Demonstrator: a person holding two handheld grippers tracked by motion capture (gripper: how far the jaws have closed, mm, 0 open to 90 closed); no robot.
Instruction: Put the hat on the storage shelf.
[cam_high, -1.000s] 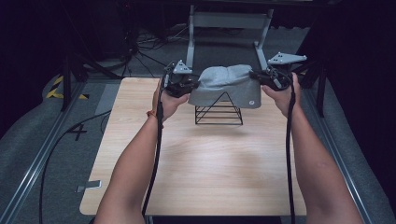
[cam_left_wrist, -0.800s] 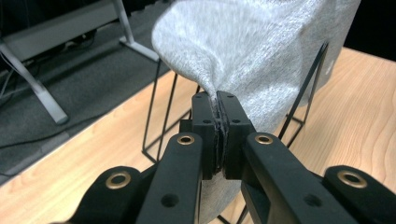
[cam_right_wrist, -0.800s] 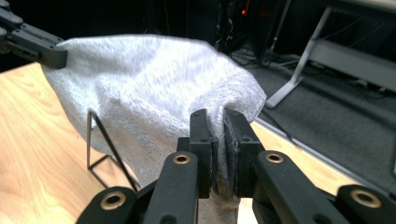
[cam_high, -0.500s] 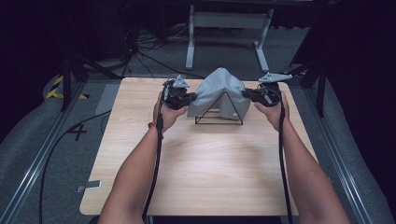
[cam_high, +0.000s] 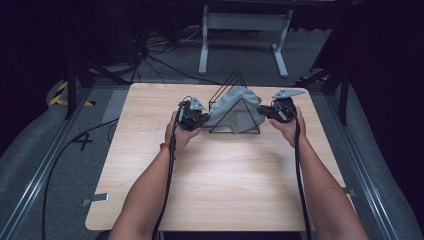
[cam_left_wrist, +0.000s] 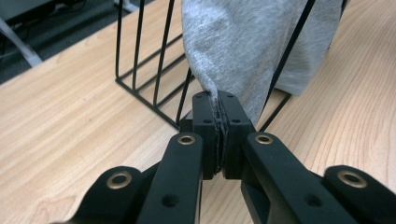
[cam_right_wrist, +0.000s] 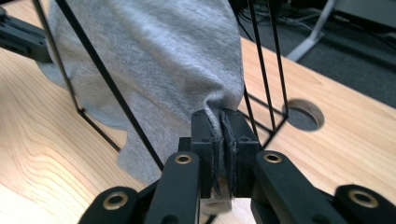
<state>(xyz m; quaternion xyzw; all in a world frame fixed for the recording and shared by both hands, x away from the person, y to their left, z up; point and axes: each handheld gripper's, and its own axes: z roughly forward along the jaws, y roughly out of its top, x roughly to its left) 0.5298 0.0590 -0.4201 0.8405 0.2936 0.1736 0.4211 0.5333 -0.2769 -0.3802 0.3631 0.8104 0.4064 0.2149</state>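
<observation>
Grey cloth (cam_high: 231, 111) drapes the wire rack (cam_high: 235, 107) between both hand-held grippers; left hand-held gripper (cam_high: 199, 120) and right hand-held gripper (cam_high: 262, 110) each pinch an end, equally near.

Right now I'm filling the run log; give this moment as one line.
left gripper: shut on grey cloth | right gripper: shut on grey cloth | cloth: draped over black wire rack | on: wooden table

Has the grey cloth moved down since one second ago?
Yes. The grey cloth was held above the black wire rack; now it hangs draped over the rack, lower, nearer the table.
</observation>
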